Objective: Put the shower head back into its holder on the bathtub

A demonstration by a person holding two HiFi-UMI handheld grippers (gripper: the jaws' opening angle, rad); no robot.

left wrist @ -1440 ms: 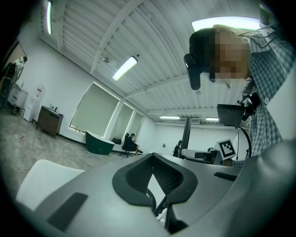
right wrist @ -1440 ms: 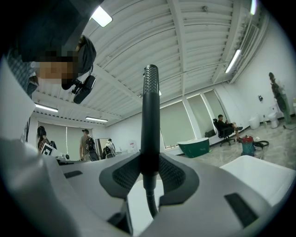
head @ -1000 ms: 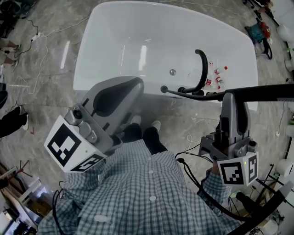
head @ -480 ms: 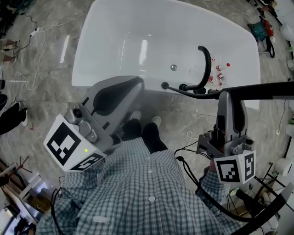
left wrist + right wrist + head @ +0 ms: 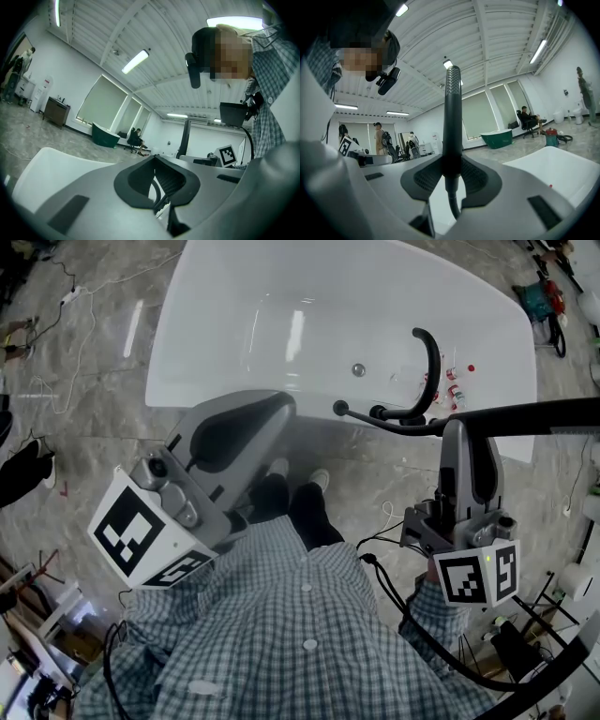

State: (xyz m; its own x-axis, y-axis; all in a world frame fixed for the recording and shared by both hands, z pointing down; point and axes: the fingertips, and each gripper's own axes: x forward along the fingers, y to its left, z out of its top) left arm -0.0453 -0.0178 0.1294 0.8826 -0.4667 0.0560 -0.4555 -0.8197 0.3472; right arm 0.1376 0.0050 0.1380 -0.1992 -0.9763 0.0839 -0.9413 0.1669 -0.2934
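Currently gripping slim black shower head (image 5: 453, 117) in right tongs (image 5: 452, 176), by near rim of white oval bathtub (image 5: 281, 296); holding left tongs (image 5: 161, 183) closed, empty.

The grey marbled floor (image 5: 94, 437) carries a white bathtub (image 5: 234, 306), which stands just beyond the tips of the left gripper (image 5: 270, 407) and the right gripper (image 5: 466, 432). The person's two shoes (image 5: 298, 476) rest on the tiles between the two grippers, just short of the tub's near wall. On the tub, a black curved faucet (image 5: 433, 362) rises just ahead of the right gripper with a few small red-capped bottles (image 5: 455, 385) beside it and a round drain (image 5: 358, 370) between the grippers. On the floor, thin white cables (image 5: 89, 343) trail well left of the left gripper, a white cable loop (image 5: 387, 515) lies just left of the right gripper, and a teal and red bundle (image 5: 547, 310) sits far beyond it.
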